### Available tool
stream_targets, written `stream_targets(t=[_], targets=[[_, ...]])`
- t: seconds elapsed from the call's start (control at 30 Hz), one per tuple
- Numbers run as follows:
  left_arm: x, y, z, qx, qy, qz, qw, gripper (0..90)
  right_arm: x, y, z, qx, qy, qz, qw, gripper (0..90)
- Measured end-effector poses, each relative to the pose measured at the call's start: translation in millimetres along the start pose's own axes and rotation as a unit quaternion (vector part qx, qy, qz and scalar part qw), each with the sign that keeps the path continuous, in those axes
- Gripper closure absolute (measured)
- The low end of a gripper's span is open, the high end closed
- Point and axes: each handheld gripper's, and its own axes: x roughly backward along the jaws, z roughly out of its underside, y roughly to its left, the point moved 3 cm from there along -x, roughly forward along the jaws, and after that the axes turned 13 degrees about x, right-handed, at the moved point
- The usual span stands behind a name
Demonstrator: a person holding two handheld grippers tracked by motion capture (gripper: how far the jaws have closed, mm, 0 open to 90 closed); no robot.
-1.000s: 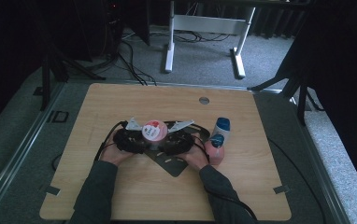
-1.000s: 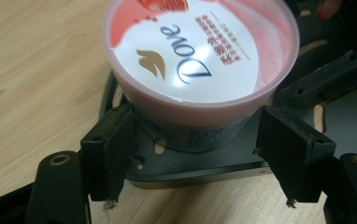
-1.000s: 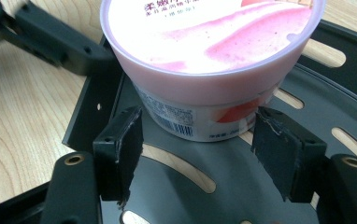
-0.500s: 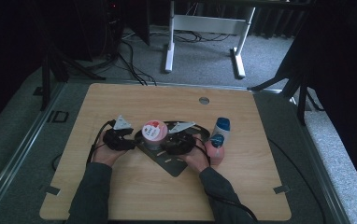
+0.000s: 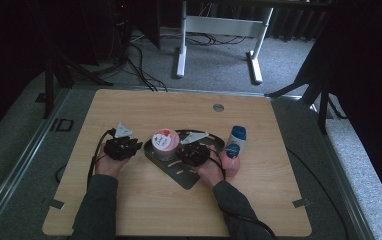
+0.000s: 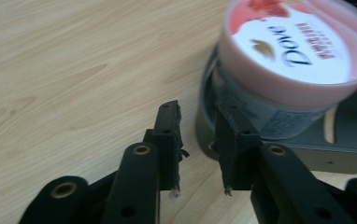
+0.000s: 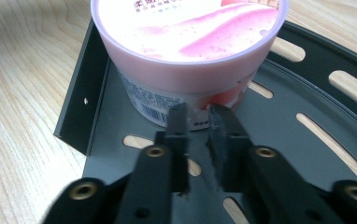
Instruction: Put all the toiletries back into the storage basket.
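The pink tub [image 5: 164, 144] (white lid on) stands on the dark tray [image 5: 189, 177] on the table [image 5: 279, 195]. The left gripper [image 6: 197, 154] and right gripper [image 7: 198, 140] sit beside it, fingers just closing to a narrow gap, holding nothing.

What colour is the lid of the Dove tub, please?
The Dove tub's lid is pink with a white centre and red print, clearest in the left gripper view.

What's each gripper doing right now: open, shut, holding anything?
Left gripper: jaws just narrowed, small gap, nothing between them.
Right gripper: jaws just narrowed, nearly together, empty, beside the tub.
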Motion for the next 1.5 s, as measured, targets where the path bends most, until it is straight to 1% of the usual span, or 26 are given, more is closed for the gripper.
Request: stream_targets(t=[0.07,0.13,0.2,0.3,0.47,0.7,0.8,0.83,0.9,1.1,1.23,1.27,1.43,1.5], targets=[[-0.6,2.1,1.3,0.003,0.004,-0.007,1.0000,73.3,-0.1,0.9,-0.2,0.001,0.001,0.007,1.0000,85.4],[-1.3,3.6,2.7,0.007,0.007,-0.009,0.9999,75.2,-0.2,0.0,0.0,-0.003,0.002,0.014,0.9999,89.1],[-2.5,5.0,4.2,0.011,0.010,-0.015,0.9998,76.9,0.0,-1.3,0.2,-0.012,0.003,0.021,0.9997,89.7],[-4.5,6.1,6.2,0.016,0.014,-0.019,0.9996,79.3,-0.4,-3.8,0.6,-0.024,0.006,0.032,0.9992,89.9],[-7.9,5.4,8.8,0.015,0.022,-0.022,0.9994,82.0,-3.1,-8.1,-1.0,-0.049,0.006,0.047,0.9976,90.0],[-9.7,4.3,9.7,0.017,0.027,-0.020,0.9993,86.5,-7.3,-16.6,-7.7,-0.062,0.005,0.065,0.9959,90.0],[-10.3,3.9,10.2,0.016,0.028,-0.019,0.9993,87.4,-8.7,-19.3,-8.6,-0.066,0.006,0.067,0.9955,90.0],[-10.9,3.5,10.8,0.012,0.033,-0.019,0.9992,87.4,-9.4,-21.3,-8.8,-0.074,0.006,0.066,0.9951,90.0],[-11.6,2.8,11.2,0.010,0.035,-0.017,0.9992,87.4,-10.4,-24.9,-8.3,-0.084,0.004,0.061,0.9945,90.0],[-15.2,-1.5,11.7,0.011,0.036,-0.010,0.9992,87.3,-12.0,-25.9,-8.0,-0.087,0.003,0.052,0.9949,90.0],[-17.8,-6.1,10.1,0.007,0.037,-0.004,0.9993,87.2,-12.6,-25.1,-8.4,-0.087,0.003,0.051,0.9949,90.0],[-18.0,-6.9,9.4,0.006,0.036,-0.008,0.9993,87.5,-12.5,-25.4,-8.5,-0.088,0.004,0.051,0.9948,90.0],[-17.2,-7.6,7.4,0.005,0.034,-0.006,0.9994,87.1,-13.1,-28.1,-12.5,-0.094,0.004,0.062,0.9937,90.0],[-17.2,-7.4,7.4,0.006,0.034,-0.006,0.9994,86.9,-13.8,-30.0,-13.9,-0.096,0.004,0.062,0.9934,90.0]])
